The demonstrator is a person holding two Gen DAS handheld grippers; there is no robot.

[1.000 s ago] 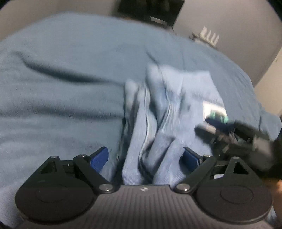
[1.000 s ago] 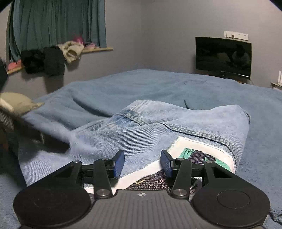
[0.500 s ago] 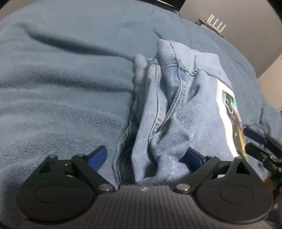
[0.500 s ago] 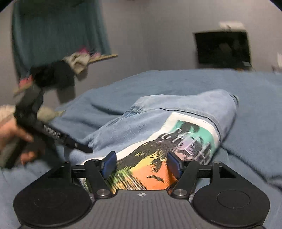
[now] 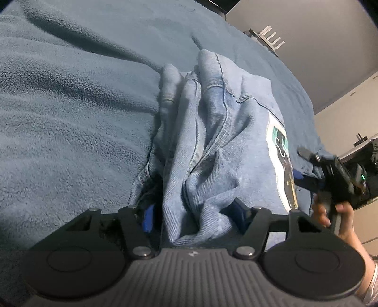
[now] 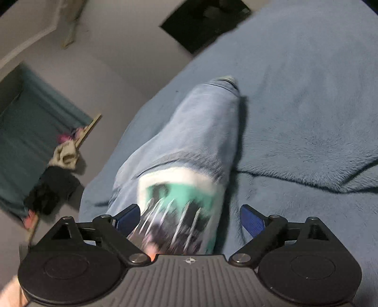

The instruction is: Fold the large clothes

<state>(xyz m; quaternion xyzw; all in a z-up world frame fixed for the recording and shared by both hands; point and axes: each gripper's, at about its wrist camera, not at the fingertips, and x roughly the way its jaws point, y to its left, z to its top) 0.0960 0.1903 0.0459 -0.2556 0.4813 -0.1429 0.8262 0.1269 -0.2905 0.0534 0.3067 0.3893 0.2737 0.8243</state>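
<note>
A folded light-blue denim garment (image 5: 212,132) with a colourful printed patch (image 5: 281,151) lies on the blue fleece blanket (image 5: 70,118). My left gripper (image 5: 193,219) has its jaws around a thick bunch of the denim's near edge and pinches it. In the right wrist view the garment (image 6: 193,141) is blurred, with the patch (image 6: 179,200) between the fingers. My right gripper (image 6: 189,219) is open wide over the patch end. It also shows at the right in the left wrist view (image 5: 330,174), held by a hand.
The blanket (image 6: 307,94) covers the whole bed. A dark screen (image 6: 205,21) stands by the grey wall. A teal curtain (image 6: 30,132) and a shelf with dark and pale clothes (image 6: 56,179) are at the left.
My left gripper has closed in on the bunched denim edge. My right gripper has opened wider and swung, tilting its view sharply; the garment there is motion-blurred.
</note>
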